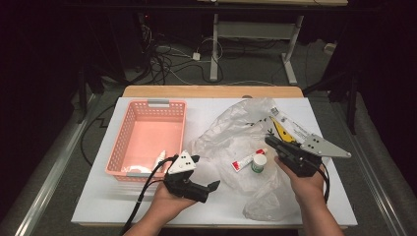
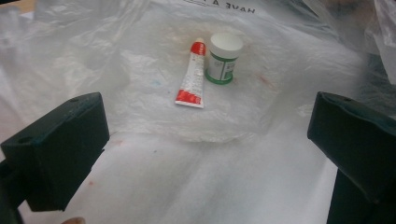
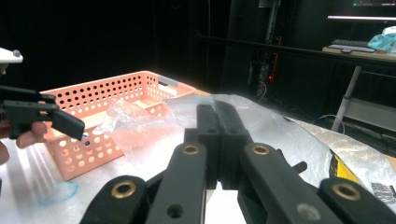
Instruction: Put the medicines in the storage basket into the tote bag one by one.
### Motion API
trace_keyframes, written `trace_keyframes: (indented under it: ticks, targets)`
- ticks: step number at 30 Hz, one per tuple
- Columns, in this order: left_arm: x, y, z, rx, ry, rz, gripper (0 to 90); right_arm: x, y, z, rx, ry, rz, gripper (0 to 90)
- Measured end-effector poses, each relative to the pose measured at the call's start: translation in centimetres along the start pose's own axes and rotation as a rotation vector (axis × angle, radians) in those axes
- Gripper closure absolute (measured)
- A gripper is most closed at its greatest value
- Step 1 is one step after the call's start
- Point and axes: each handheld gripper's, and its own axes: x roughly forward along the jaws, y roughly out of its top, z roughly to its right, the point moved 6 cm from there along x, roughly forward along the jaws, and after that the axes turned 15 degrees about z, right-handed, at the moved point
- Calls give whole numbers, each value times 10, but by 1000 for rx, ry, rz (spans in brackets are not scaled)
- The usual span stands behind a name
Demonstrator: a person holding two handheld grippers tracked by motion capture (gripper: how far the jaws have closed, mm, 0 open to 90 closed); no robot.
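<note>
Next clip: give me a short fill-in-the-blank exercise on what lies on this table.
1. The red-and-white tube lies on a clear plastic ____.
2. The small white jar stands right beside the ____.
3. The basket at the table's left is ____ in colour.
4. The left hand-held gripper has its jaws ____.

Missing words: bag; tube; pink; open

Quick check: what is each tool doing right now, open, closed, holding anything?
Left tool: open, jaws wide apart, holding nothing, pointed at the tube and small jar on the plastic bag.
Right tool: closed, jaws pressed together, nothing visible between them.
</note>
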Motion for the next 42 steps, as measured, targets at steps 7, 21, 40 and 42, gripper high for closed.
trace_keyframes:
  ticks: [7, 21, 40, 42]
  targets:
    - [-19, 6, -19, -14, 69, 27, 0, -1, 2, 0, -1, 0, 6, 900]
    - [-53, 3, -68, -49, 239, 22, 0, -3, 5, 2, -3, -2, 15, 900]
    - [-95, -5, -110, -128, 385, 45, 0, -4, 4, 3, -8, -3, 14, 900]
    - [-98, -6, -113, -130, 398, 44, 0, -3, 5, 3, -4, -5, 16, 900]
